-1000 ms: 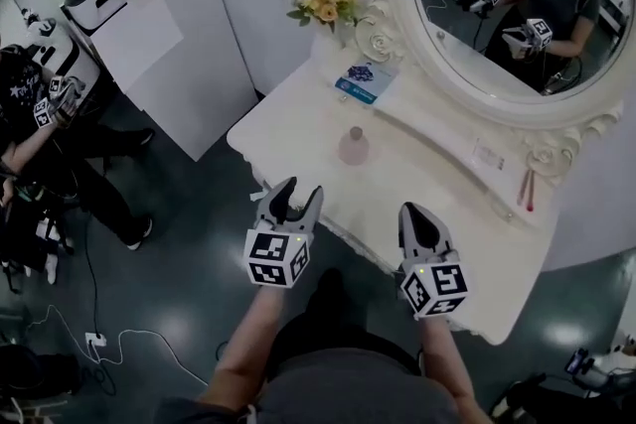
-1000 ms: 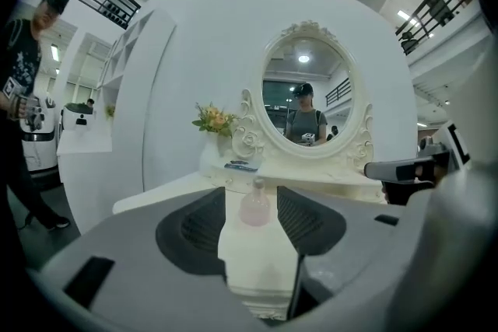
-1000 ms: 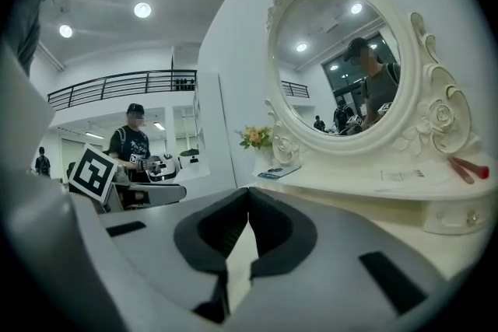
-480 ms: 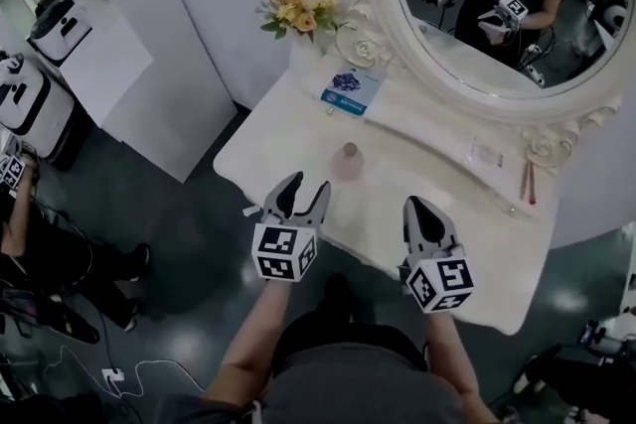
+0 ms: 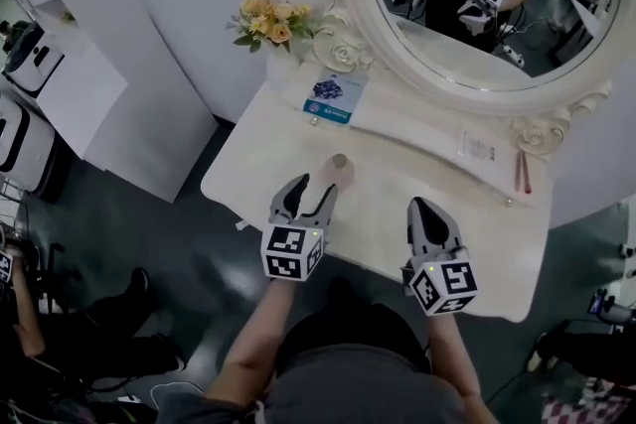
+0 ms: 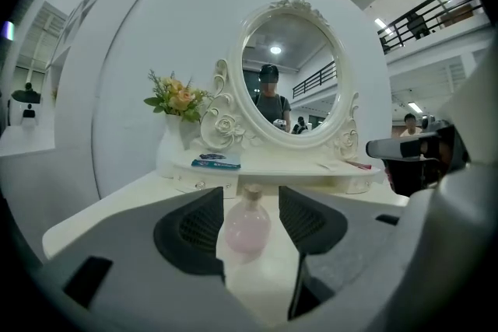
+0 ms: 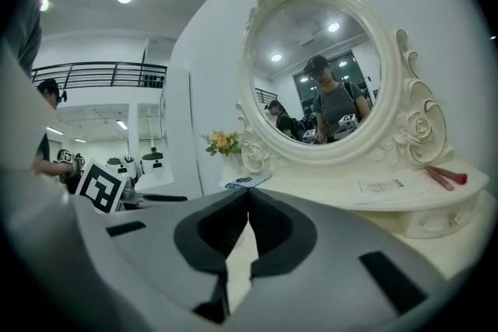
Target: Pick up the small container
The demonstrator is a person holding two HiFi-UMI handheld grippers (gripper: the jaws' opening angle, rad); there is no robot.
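Left gripper view looks along the left gripper (image 6: pixel 250 197), whose jaws are opening and stand spread wide; the small container (image 6: pixel 247 224), a round pink bottle with a pale stopper, stands upright in the gap between them, and neither pad touches it. Head view puts it on the white dressing table (image 5: pixel 422 164), near the table's near-left edge and just past the left gripper's tips. The right gripper (image 5: pixel 425 211) hovers over the near edge farther right, well apart from the bottle, and the right gripper view shows its jaws closed tip to tip on nothing. At the far side stand an oval mirror (image 5: pixel 467 5), yellow flowers (image 5: pixel 266 20) at far left, a blue booklet (image 5: pixel 329 97) near them and a red item (image 5: pixel 521 171) at far right
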